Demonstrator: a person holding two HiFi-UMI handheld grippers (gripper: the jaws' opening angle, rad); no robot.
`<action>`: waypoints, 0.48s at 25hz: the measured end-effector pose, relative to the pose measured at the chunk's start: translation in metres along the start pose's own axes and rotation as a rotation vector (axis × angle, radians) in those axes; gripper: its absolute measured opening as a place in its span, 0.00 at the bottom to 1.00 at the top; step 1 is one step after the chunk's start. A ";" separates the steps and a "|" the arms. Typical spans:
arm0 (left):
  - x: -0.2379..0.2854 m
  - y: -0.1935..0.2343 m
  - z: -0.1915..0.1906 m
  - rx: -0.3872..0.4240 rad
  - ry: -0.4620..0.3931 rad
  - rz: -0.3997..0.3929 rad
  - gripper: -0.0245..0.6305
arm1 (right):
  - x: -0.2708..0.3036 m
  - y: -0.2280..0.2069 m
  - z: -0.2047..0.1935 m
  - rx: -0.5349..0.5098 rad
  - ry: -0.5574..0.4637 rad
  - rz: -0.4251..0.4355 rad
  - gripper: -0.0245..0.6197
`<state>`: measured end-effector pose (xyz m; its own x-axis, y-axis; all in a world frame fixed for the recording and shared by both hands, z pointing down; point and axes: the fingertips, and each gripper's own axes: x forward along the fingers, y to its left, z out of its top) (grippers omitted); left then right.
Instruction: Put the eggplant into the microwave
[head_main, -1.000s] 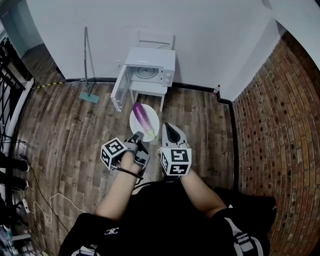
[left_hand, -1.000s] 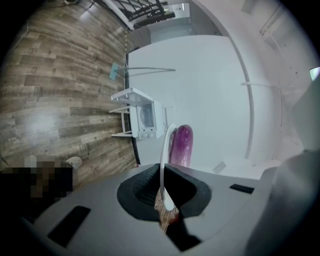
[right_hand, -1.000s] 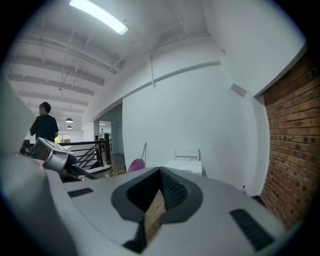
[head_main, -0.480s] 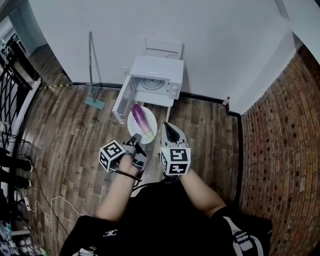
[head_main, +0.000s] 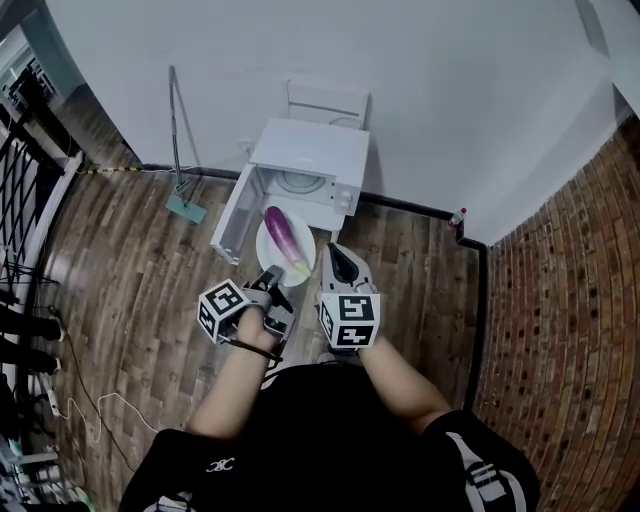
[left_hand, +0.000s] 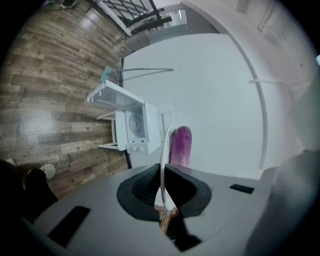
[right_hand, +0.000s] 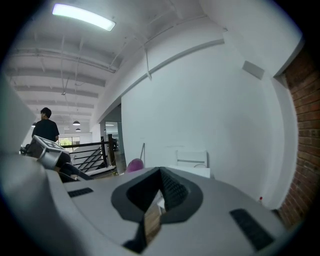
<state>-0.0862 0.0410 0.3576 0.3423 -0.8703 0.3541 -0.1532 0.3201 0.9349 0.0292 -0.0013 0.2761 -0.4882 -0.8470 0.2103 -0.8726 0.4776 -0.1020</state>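
Note:
A purple eggplant lies on a white plate held out over the wood floor. My left gripper is shut on the plate's near rim. In the left gripper view the rim runs edge-on between the pads of that gripper, with the eggplant beyond. My right gripper is beside the plate's right edge, jaws together with nothing gripped. In its own view that gripper is shut and the eggplant peeks up at the left. The white microwave stands just ahead with its door swung open to the left.
The microwave sits on a small white stand, with a white chair behind it against the wall. A mop leans on the wall at the left. A small bottle stands by the brick wall. A person stands far off.
The microwave and wall have drawn closer and lower in the head view as both grippers moved forward together. The plate with the eggplant stays in the left gripper.

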 end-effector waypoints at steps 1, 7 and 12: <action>0.003 -0.001 0.000 -0.003 -0.003 -0.001 0.07 | 0.003 -0.002 0.000 -0.004 0.003 0.003 0.05; 0.032 -0.003 0.004 -0.025 -0.023 0.005 0.07 | 0.028 -0.028 -0.004 0.011 0.033 0.013 0.05; 0.047 -0.001 0.009 -0.022 -0.021 0.004 0.07 | 0.041 -0.034 -0.012 0.023 0.051 0.016 0.05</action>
<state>-0.0780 -0.0034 0.3735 0.3219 -0.8767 0.3574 -0.1340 0.3315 0.9339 0.0388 -0.0498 0.2995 -0.5015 -0.8260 0.2572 -0.8649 0.4854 -0.1276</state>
